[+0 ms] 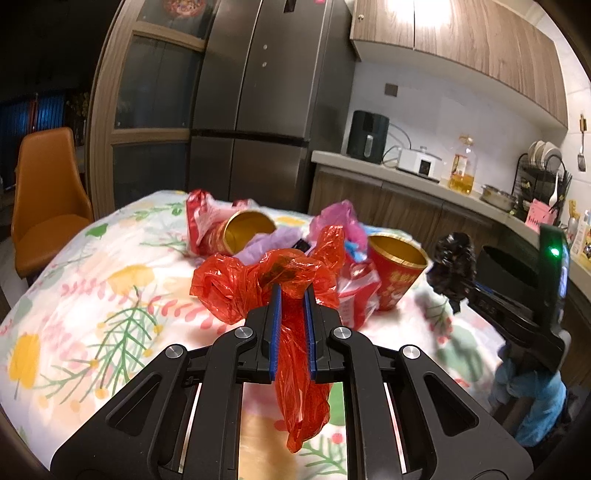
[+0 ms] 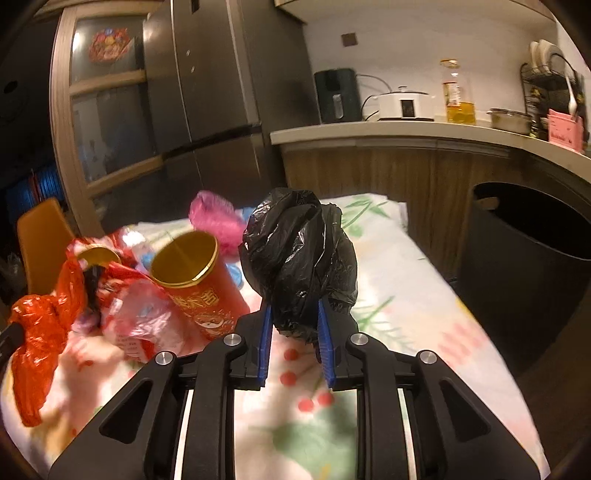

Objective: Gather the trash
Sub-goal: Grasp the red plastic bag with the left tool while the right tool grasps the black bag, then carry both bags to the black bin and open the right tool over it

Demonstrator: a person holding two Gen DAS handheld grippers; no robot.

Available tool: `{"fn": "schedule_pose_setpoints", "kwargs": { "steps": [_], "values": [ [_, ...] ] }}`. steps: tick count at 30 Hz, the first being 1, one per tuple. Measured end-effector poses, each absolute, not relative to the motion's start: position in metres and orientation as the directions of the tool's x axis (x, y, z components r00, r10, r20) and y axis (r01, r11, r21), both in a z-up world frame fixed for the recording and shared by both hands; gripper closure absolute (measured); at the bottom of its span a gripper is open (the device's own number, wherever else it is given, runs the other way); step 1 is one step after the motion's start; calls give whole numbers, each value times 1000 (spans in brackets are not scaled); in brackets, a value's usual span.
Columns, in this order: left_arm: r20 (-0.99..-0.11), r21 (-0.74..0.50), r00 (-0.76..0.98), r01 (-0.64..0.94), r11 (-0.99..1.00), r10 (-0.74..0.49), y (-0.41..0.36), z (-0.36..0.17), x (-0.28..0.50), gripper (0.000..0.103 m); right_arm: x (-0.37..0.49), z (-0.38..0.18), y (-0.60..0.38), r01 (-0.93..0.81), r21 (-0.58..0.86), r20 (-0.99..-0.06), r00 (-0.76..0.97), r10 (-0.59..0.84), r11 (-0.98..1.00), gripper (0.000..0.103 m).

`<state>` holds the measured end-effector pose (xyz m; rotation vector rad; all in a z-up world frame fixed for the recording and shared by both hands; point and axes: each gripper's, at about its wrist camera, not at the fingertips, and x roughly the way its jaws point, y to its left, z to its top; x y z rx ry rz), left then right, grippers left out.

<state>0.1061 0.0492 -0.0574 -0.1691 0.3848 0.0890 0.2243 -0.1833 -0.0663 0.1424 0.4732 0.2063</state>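
From my left cam: left gripper (image 1: pixel 293 295) is clamped on a red bag (image 1: pixel 273 284), its tail dangling toward 6 o'clock. Two red cups (image 1: pixel 395 273) sit in the litter at 12 to 1. Right gripper (image 1: pixel 456 291) at 3 o'clock pinches a black bag (image 1: pixel 452 264).

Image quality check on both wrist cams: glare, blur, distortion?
Left wrist: blown-out glare on the upper cabinets, right gripper at the edge smeared, strong fisheye bend. Right wrist: table cloth and red cup motion-blurred, trash bin deep in shadow.
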Motion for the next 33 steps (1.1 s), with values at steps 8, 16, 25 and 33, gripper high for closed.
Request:
{"fn": "schedule_pose_setpoints", "kwargs": {
  "steps": [8,16,25,33],
  "values": [
    [-338,-126,941,-67,990,21,22,-32,100,93,180,-34,-205,-176,196,-383,892,241,965,80],
    [-307,-85,949,51,995,-75,-23,-3,121,93,163,-6,-236,-110,180,-332,929,165,978,80],
    [-260,-64,937,224,973,-233,-92,21,158,93,165,14,-283,40,160,-271,963,5,986,80],
    [-224,-59,906,354,933,-358,-164,36,200,93,177,24,-337,163,175,-213,969,-124,971,80]
  ]
}}
